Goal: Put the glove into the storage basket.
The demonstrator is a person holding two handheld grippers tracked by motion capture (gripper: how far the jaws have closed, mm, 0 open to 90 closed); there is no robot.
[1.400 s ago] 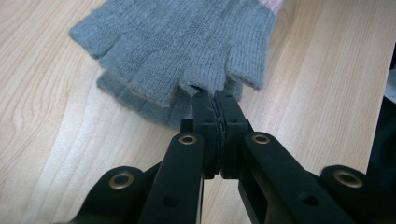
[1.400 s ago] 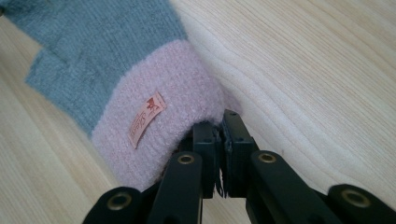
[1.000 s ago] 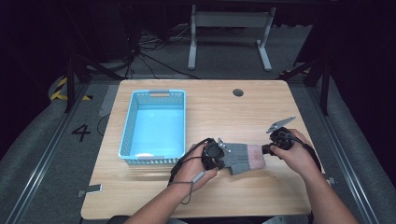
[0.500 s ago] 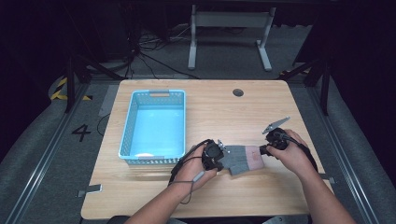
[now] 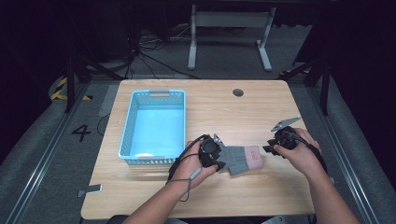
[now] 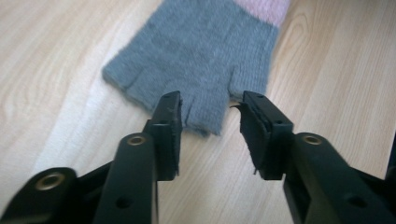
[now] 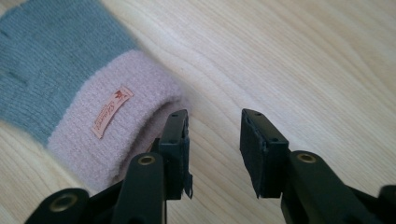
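Empty blue basket (image 5: 156, 126) on wooden table (image 5: 261, 196), left side

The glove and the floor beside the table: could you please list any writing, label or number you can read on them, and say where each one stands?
"4": painted in dark on the grey floor left of the table.
Small orange tag on the pink cuff of the grey glove: cursive brand script with a tiny emblem, too blurred to read.

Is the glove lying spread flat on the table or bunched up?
Spread flat. The glove lies on the table, grey finger end toward the left gripper, pink cuff by the right gripper.
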